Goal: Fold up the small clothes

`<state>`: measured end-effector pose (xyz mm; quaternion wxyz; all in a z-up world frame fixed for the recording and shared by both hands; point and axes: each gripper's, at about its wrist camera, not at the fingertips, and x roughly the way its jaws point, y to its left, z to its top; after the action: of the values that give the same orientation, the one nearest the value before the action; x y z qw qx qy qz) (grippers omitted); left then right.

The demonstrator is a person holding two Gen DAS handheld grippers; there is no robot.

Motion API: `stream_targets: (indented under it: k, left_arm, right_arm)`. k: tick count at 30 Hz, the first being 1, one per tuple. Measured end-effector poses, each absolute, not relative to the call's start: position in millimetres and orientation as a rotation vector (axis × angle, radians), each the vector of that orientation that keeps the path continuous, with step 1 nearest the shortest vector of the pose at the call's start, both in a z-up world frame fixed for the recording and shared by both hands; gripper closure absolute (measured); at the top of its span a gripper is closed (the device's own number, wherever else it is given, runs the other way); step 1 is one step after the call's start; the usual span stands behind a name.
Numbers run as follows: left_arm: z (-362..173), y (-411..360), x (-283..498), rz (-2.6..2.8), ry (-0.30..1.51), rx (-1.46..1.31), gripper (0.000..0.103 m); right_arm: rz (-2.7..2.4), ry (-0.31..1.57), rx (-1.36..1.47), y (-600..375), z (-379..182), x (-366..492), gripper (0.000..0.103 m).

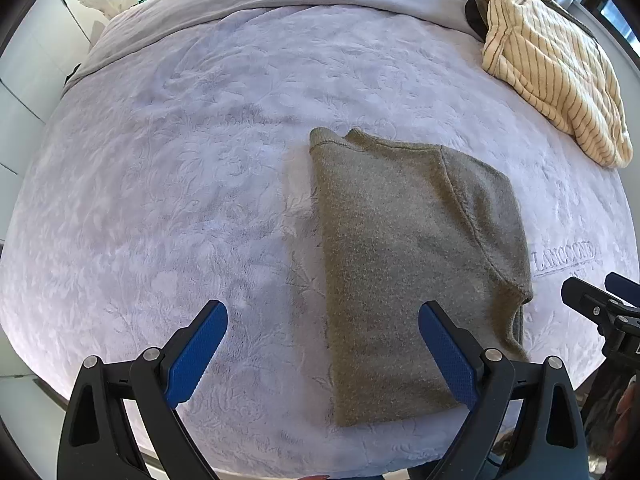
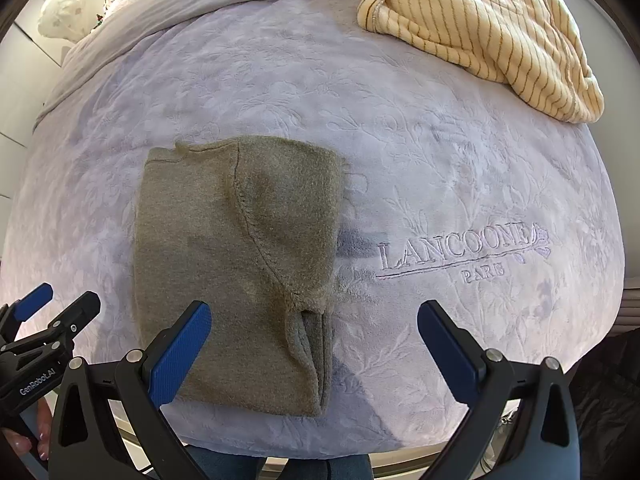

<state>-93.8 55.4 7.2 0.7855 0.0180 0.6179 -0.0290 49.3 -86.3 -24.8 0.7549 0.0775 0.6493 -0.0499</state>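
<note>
A folded olive-grey sweater (image 1: 404,264) lies flat on the bed (image 1: 168,184), between the two grippers and just ahead of them. The left gripper (image 1: 324,344) and the right gripper (image 2: 314,344) are both spread wide and hold nothing. Far ahead and to the right of both, a cream striped garment (image 2: 480,28) lies heaped, well apart from the sweater. Only the right wrist view shows the embroidered lettering (image 2: 460,250) clearly, ahead of the right gripper, just beside the sweater.
</note>
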Motion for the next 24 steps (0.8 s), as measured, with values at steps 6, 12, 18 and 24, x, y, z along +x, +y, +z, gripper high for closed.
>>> stream_targets:
  k: [6, 12, 18, 24]
  left_arm:
    - [6.1, 58.1, -91.9, -0.056, 1.34, 0.031, 0.006]
    - [6.0, 58.7, -90.9, -0.057, 1.339, 0.031, 0.006]
    - [5.7, 58.8, -90.4, -0.062, 1.342, 0.033, 0.006]
    - [6.4, 56.1, -91.1, -0.058, 1.343, 0.029, 0.006]
  right_arm:
    - [-0.112, 1.418, 0.167, -86.1, -24.7, 49.5, 0.0]
    - [-0.109, 1.419, 0.163, -86.2, -24.6, 50.4, 0.0]
    - [-0.108, 1.421, 0.162, -87.2, -25.1, 51.4, 0.0]
    - [-0.108, 1.419, 0.158, -86.7, -24.8, 51.6, 0.0]
